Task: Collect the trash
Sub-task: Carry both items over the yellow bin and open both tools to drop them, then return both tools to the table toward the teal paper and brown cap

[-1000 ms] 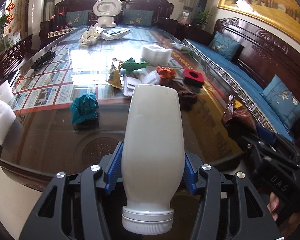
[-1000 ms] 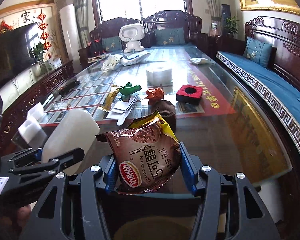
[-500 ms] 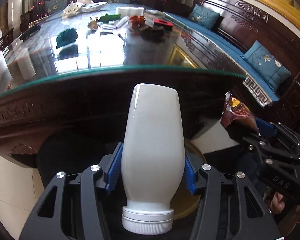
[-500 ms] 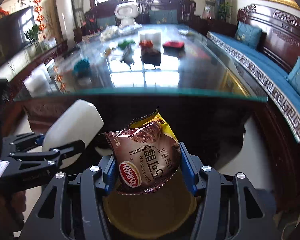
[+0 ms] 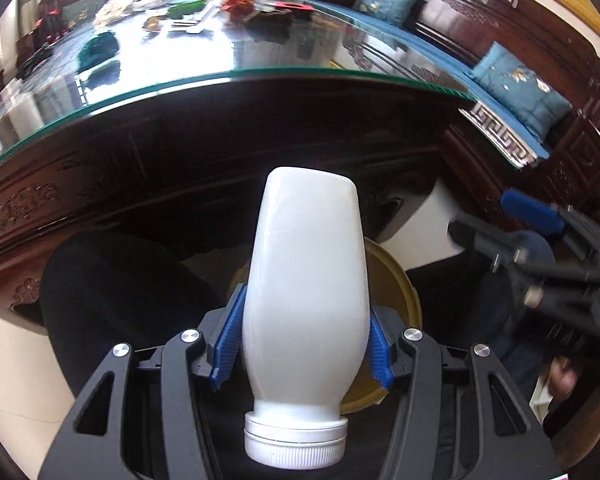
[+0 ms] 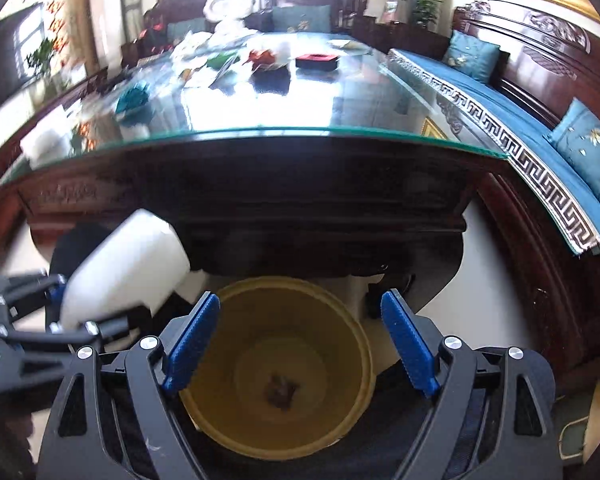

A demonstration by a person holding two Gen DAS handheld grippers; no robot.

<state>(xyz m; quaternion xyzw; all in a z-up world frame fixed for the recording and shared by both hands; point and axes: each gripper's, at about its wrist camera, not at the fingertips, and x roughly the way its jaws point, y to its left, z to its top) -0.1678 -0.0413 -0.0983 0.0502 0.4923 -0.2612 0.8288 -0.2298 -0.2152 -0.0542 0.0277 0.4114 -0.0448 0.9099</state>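
My left gripper (image 5: 302, 340) is shut on a white plastic bottle (image 5: 306, 280), cap toward the camera, held over the rim of a yellow bin (image 5: 392, 300) on the floor. In the right wrist view that bottle (image 6: 128, 264) shows at the left. My right gripper (image 6: 300, 344) hangs above the yellow bin (image 6: 276, 368), its jaws opening with nothing between them. The brown snack wrapper (image 6: 280, 390) lies at the bottom of the bin. The right gripper (image 5: 548, 256) also shows at the right of the left wrist view.
A dark carved wooden table with a glass top (image 6: 260, 120) stands just beyond the bin, with several pieces of trash on it: a teal wad (image 6: 134, 98), red wrappers, a red-black box (image 6: 316, 60). A bench with blue cushions (image 6: 540, 132) runs along the right.
Both grippers sank from above the tabletop to the bin below its edge. The right gripper's jaws opened and the snack wrapper dropped into the bin. The left keeps the bottle.
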